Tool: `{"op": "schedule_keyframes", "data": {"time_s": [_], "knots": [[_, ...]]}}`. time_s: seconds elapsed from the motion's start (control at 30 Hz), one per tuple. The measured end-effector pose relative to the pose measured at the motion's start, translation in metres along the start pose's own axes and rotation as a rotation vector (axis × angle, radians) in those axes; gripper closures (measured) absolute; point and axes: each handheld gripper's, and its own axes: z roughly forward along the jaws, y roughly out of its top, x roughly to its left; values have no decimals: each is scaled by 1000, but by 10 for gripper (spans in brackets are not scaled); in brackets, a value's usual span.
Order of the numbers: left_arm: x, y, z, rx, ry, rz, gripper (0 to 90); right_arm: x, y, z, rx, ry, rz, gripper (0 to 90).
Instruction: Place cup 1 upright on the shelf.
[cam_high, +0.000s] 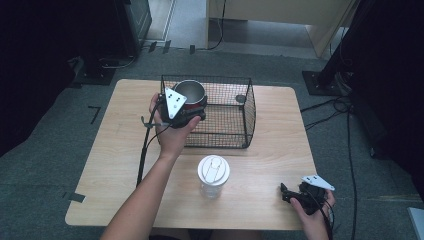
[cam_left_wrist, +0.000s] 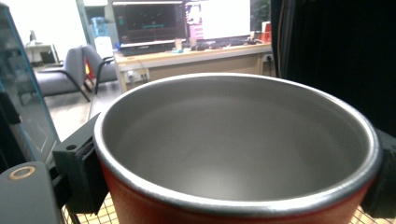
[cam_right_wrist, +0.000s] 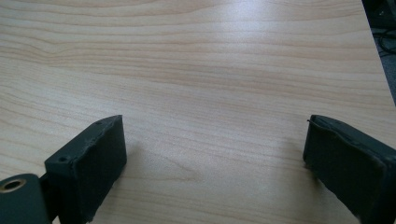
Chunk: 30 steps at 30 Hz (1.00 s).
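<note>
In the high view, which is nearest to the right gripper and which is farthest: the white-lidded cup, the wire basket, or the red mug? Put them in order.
Measured from the right gripper at the table's near right corner:
1. White-lidded cup, just to its left, near the front edge.
2. Wire basket, farther back, mid-table.
3. Red mug, held by the left gripper at the basket's far left end.

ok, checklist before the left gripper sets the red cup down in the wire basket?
1. Grip on red cup: left gripper jaws on both sides of it, ok.
2. Cup upright and empty: ok.
3. Cup over wire basket, left end: ok.
4. Basket floor under cup: cannot tell.
5. Right gripper open, nothing between jaws, low over the table, away from basket: ok.
6. Lidded cup stands outside basket: ok.
</note>
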Motion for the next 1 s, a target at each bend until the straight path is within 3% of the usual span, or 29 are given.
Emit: {"op": "schedule_keyframes", "data": {"time_s": [0.27, 0.5, 0.83, 1.0], "knots": [[0, -14, 20, 54, 29, -8, 76, 0, 0, 0, 0, 1, -1, 61], [6, -29, 32, 165, 78, -16, 76, 0, 0, 0, 0, 1, 0, 59], [14, -43, 43, 300, 93, -45, 75, -1, 0, 0, 2, 8, -6, 59], [16, -43, 47, 342, 92, -51, 75, -1, 0, 0, 2, 8, -6, 58]]}}
